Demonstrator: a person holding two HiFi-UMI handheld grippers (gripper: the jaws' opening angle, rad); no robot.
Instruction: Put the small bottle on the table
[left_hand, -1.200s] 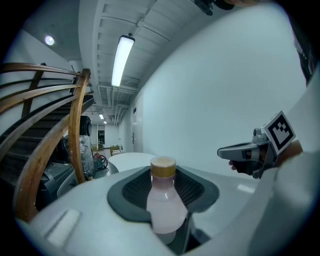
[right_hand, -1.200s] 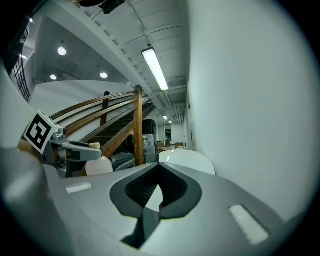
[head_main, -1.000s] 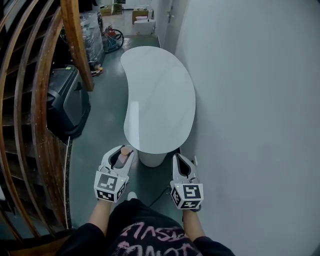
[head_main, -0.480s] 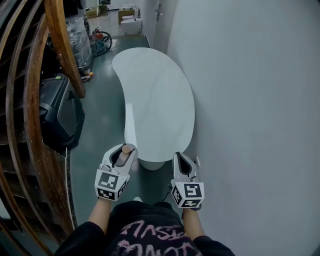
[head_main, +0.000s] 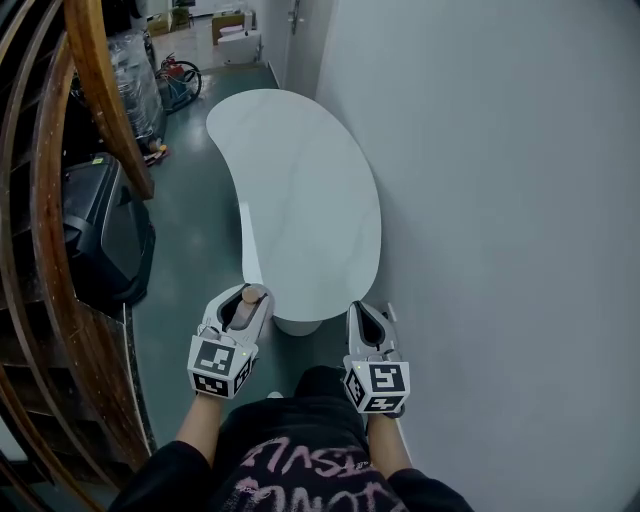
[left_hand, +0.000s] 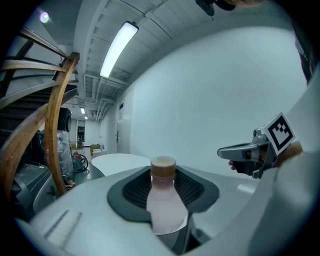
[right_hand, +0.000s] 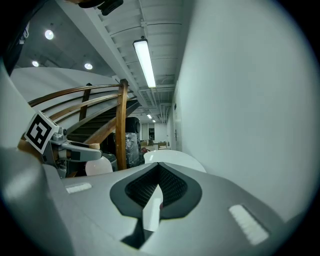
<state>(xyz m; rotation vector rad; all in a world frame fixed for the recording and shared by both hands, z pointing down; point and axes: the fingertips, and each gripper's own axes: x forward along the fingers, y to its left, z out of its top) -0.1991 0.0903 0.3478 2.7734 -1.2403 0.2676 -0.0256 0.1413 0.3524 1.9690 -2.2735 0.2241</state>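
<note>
A small bottle (left_hand: 164, 200) with pale pink contents and a tan cap stands upright between the jaws of my left gripper (head_main: 243, 310), which is shut on it; the cap of the small bottle (head_main: 252, 296) shows in the head view. The white kidney-shaped table (head_main: 300, 200) stretches ahead along the right wall, its near end just beyond both grippers. My right gripper (head_main: 365, 322) is shut and holds nothing, level with the left one. In the left gripper view the right gripper (left_hand: 250, 152) shows at the right; the table (left_hand: 122, 161) lies far ahead.
A grey-white wall (head_main: 500, 200) runs close along the right. A curved wooden stair railing (head_main: 60, 250) and a dark case (head_main: 100, 240) stand at the left. Green floor (head_main: 190, 260) lies between the table and the case. Wrapped goods and boxes (head_main: 150, 70) sit far back.
I have stepped forward: the table's near end has come closer to both grippers and the view has turned slightly right. Both grippers keep their pose, the left still holding the bottle.
</note>
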